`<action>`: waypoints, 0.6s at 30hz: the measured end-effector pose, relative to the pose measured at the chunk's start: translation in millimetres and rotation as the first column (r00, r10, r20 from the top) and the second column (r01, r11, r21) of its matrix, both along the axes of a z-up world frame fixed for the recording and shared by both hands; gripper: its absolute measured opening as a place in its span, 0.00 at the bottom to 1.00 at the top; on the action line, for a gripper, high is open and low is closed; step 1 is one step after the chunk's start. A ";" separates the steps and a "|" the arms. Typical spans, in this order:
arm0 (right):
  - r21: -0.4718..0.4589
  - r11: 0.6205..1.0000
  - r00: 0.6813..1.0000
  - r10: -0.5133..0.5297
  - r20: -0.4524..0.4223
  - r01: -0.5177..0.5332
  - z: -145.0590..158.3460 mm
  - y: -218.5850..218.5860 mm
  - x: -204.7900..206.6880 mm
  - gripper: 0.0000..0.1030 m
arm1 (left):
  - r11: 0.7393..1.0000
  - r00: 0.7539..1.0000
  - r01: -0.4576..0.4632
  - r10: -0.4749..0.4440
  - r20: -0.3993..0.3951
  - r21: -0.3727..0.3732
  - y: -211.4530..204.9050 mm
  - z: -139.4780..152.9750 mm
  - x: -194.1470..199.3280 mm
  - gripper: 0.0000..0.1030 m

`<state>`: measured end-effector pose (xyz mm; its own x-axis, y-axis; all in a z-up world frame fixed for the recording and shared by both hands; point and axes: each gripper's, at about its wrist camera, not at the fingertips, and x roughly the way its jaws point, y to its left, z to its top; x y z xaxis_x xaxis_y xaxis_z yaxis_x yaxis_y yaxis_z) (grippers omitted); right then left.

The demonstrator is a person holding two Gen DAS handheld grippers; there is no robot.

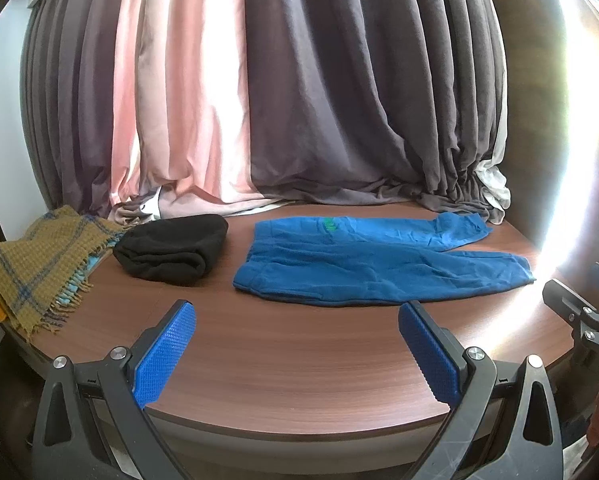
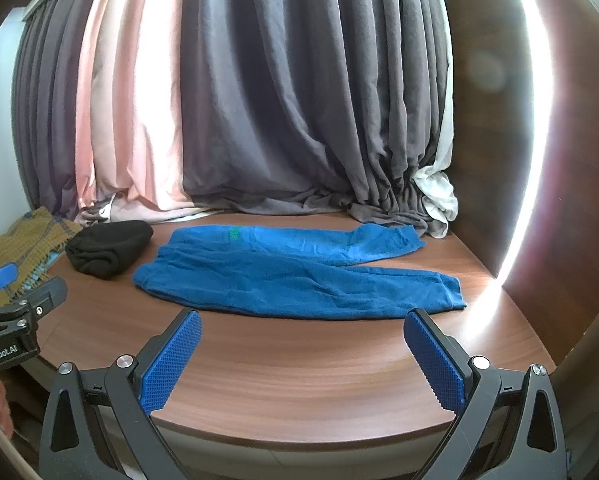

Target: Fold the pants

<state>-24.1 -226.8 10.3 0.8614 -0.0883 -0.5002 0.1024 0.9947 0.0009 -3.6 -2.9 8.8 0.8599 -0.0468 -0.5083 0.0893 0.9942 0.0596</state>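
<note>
Blue pants [image 1: 363,264] [image 2: 291,276] lie spread flat on the brown wooden table [image 1: 299,360] [image 2: 299,368], waistband to the left and both legs stretched to the right, the far leg angled slightly away. My left gripper [image 1: 297,312] hovers over the table's near edge, short of the pants, open with nothing between its blue pads. My right gripper [image 2: 303,320] stands likewise open and empty just in front of the near leg. Each gripper's black body shows at the edge of the other's view.
A folded black garment [image 1: 171,248] [image 2: 109,248] lies left of the pants. A mustard plaid fringed blanket [image 1: 39,268] [image 2: 23,244] sits at the far left. Grey and pink curtains [image 1: 259,100] [image 2: 259,100] pool on the table's back edge. A wooden wall [image 2: 539,200] bounds the right.
</note>
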 end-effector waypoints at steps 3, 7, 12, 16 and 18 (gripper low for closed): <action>0.000 1.000 1.000 -0.001 0.001 0.001 0.2 1.7 -0.7 0.99 | 1.000 1.000 0.004 -0.004 0.000 -0.006 0.8 1.6 0.6 1.00; -0.001 1.000 1.000 0.000 0.002 0.000 0.9 3.3 -1.2 0.99 | 1.000 1.000 0.002 -0.002 0.006 -0.010 0.8 3.4 -0.7 1.00; -0.004 1.000 1.000 0.006 0.009 -0.006 4.3 6.7 -2.8 0.99 | 1.000 1.000 0.001 -0.001 0.016 -0.013 1.8 5.5 -2.6 1.00; -0.004 1.000 1.000 0.007 0.011 -0.007 5.2 7.4 -3.7 0.99 | 1.000 1.000 0.006 -0.006 0.020 -0.017 4.3 5.6 -4.6 1.00; -0.003 1.000 1.000 0.008 0.012 -0.008 5.5 7.5 -3.6 0.99 | 1.000 1.000 0.007 -0.006 0.021 -0.019 5.5 5.7 -4.8 1.00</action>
<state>-27.8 -219.3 15.8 0.8678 -0.0832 -0.4900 0.0947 0.9955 -0.0013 -8.4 2.6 14.4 0.8702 -0.0617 -0.4888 0.0946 0.9946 0.0428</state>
